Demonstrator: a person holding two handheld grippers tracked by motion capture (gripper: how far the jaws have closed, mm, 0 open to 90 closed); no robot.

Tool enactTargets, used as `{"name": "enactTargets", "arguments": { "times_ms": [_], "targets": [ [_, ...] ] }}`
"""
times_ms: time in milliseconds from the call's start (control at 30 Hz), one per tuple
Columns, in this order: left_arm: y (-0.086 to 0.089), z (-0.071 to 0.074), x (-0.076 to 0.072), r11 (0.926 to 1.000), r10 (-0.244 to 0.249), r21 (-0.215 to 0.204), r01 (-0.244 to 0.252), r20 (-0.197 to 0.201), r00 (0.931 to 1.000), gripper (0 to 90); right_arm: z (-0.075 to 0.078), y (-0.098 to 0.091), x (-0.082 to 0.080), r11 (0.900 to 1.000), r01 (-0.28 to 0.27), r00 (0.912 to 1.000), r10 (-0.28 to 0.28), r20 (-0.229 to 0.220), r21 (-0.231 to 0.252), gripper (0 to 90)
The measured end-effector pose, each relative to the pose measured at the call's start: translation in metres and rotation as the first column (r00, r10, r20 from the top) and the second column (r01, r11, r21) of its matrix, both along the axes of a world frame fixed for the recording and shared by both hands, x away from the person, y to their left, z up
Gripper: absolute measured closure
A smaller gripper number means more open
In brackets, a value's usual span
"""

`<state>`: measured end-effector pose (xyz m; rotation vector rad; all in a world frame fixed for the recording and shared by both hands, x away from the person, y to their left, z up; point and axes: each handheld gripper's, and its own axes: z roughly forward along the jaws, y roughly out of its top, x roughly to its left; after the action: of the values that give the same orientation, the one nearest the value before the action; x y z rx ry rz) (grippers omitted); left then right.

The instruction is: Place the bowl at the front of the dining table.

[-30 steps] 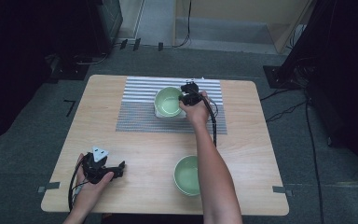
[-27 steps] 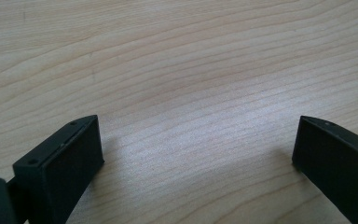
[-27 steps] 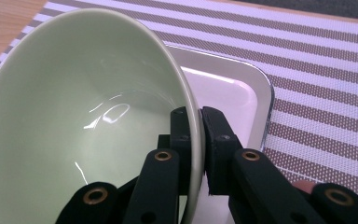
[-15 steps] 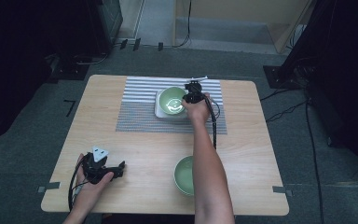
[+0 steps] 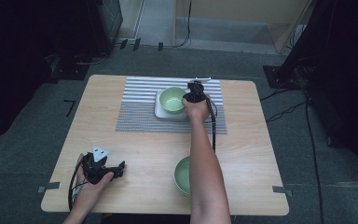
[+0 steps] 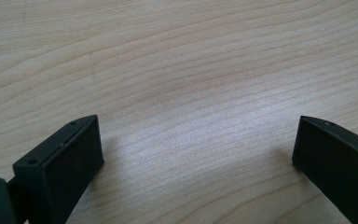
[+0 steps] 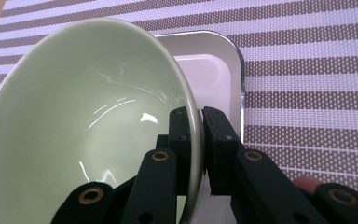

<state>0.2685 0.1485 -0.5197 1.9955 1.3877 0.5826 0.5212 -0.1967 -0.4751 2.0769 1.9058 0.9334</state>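
R gripper (image 5: 189, 98) pinches rim of green bowl (image 5: 172, 99), one jaw inside, one outside; jaws just eased slightly. Bowl sits on white tray (image 5: 159, 111) on striped mat (image 5: 135, 105). L gripper (image 5: 103, 169), well apart from tray at table's (image 5: 135, 149) near edge, jaws spread, nothing between.

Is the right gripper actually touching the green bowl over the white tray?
Touching. In the right gripper view the right gripper has its jaws clamped on the rim of the green bowl, one pad inside, one outside, above the white tray.
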Motion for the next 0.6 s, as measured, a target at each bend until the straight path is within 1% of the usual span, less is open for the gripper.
{"name": "enactTargets", "arguments": {
  "times_ms": [67,100,167,233,333,400,433,500,533,567,600],
  "targets": [
    [0.000,0.000,0.000,1.0000,0.000,0.001,0.000,0.000,1.0000,1.1,0.000,0.000,0.000,1.0000,0.006,1.0000,-0.006,0.007,0.004,81.9],
    [0.000,0.000,0.000,1.0000,0.000,0.000,0.000,-0.001,1.0000,1.1,0.000,-0.002,-0.001,0.9995,0.006,0.9999,-0.006,0.013,0.030,77.5],
    [0.000,0.000,0.000,1.0000,0.000,0.001,0.000,0.000,1.0000,1.0,0.001,-0.003,-0.002,0.9993,-0.001,0.9998,0.000,0.021,0.037,75.7],
    [0.000,0.000,0.000,1.0000,0.000,0.001,0.000,0.000,1.0000,1.1,0.002,-0.004,-0.002,0.9994,-0.010,0.9995,0.009,0.029,0.034,70.6],
    [0.000,0.000,0.000,1.0000,-0.001,0.001,0.001,-0.001,1.0000,1.0,0.003,-0.007,-0.004,0.9983,-0.037,0.9981,0.035,0.050,0.044,57.7],
    [0.000,0.000,0.000,1.0000,0.001,-0.001,-0.001,0.000,1.0000,1.0,0.004,-0.009,-0.005,0.9973,-0.052,0.9974,0.049,0.053,0.052,49.8],
    [0.000,0.000,0.000,1.0000,0.001,0.000,-0.001,0.000,1.0000,1.1,0.005,-0.011,-0.006,0.9965,-0.063,0.9965,0.059,0.058,0.055,43.7],
    [0.000,0.000,0.000,1.0000,0.001,-0.001,-0.001,0.001,1.0000,1.0,0.006,-0.013,-0.007,0.9956,-0.078,0.9958,0.075,0.053,0.053,33.5],
    [0.000,0.000,0.000,1.0000,0.001,-0.001,-0.001,0.000,1.0000,1.1,0.009,-0.014,-0.009,0.9929,-0.101,0.9941,0.098,0.046,0.064,27.3],
    [0.000,0.000,0.000,1.0000,0.001,-0.001,-0.001,0.000,1.0000,1.1,0.009,-0.014,-0.009,0.9929,-0.101,0.9941,0.098,0.046,0.064,27.3],
    [0.000,0.000,0.000,1.0000,0.001,-0.001,-0.001,0.001,1.0000,1.0,0.011,-0.015,-0.010,0.9928,-0.100,0.9942,0.097,0.047,0.066,24.8]
  ]
}}
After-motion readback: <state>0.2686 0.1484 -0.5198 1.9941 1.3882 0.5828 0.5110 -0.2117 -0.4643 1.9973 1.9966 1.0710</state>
